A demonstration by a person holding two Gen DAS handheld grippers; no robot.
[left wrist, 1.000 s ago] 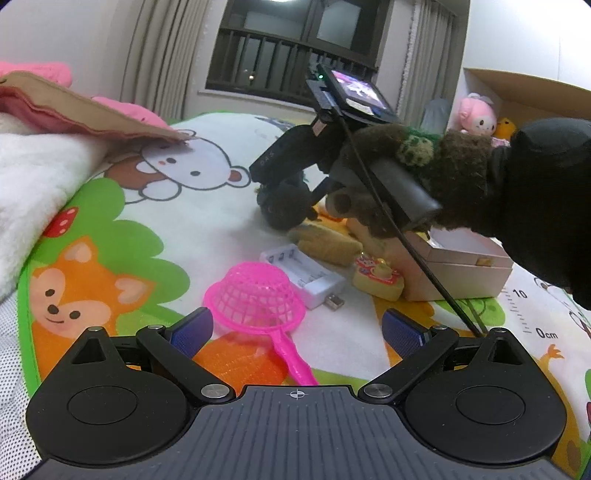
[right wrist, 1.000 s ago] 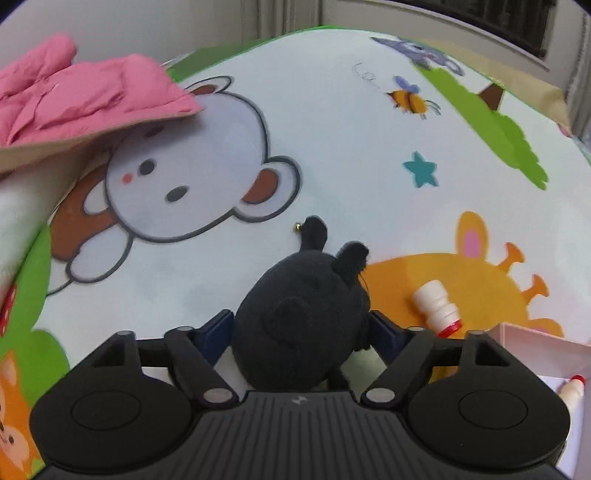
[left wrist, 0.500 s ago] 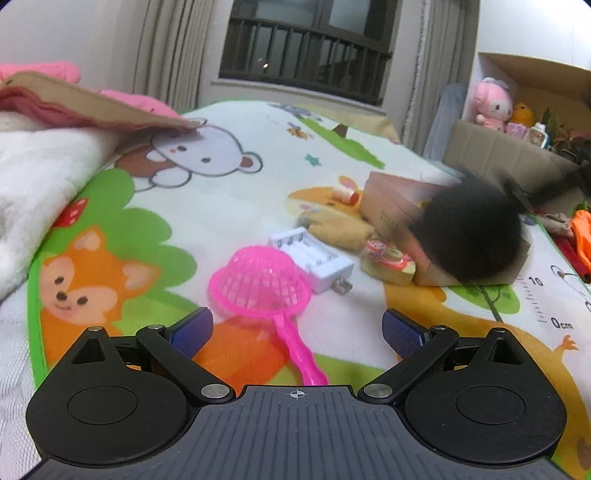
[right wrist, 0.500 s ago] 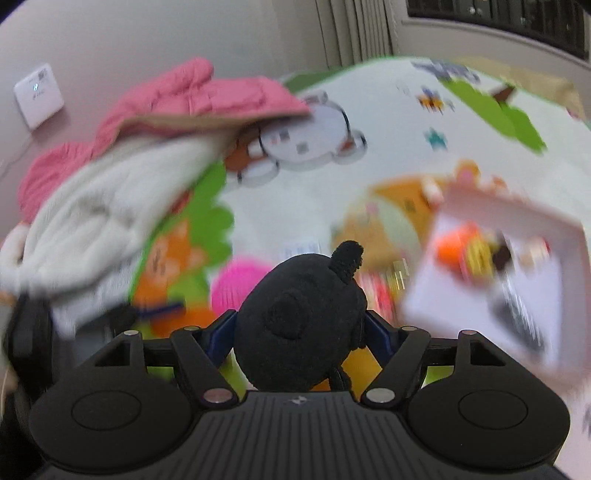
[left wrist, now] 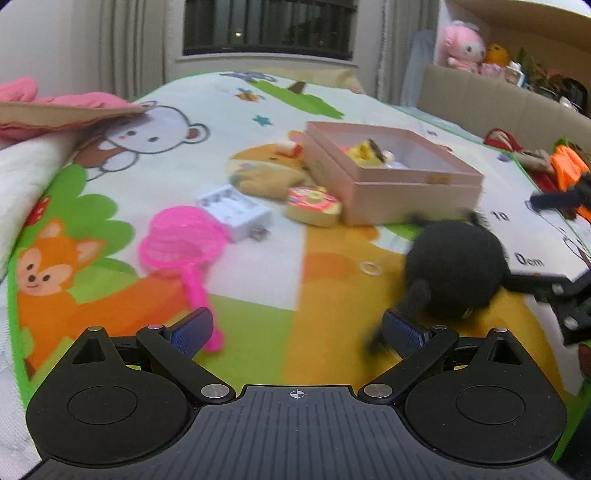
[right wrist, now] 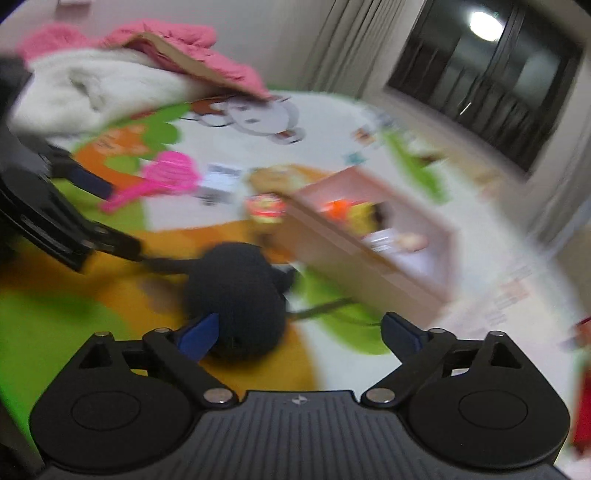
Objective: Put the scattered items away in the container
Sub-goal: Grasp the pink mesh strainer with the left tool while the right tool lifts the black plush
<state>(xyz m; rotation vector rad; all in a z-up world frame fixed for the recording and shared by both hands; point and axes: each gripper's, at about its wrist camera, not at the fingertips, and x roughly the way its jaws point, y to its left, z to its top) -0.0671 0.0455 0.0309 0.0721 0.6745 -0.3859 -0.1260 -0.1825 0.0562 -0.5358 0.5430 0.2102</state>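
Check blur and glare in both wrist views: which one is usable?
Left wrist: mostly sharp, pink box and pink net readable; only the black plush smears. Right wrist: heavy motion blur across the mat, lamp glare in the window, fisheye bending throughout.

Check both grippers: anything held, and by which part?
Nothing. Left gripper open, empty. Right gripper is opening; round black plush toy lies against its left finger, unclamped.

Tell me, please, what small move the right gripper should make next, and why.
Probably close again on the black plush toy and carry it over the pink box. The right gripper is opening its jaws, and the toy sits on the mat in front of the box, not inside it. Only one finger is near it.
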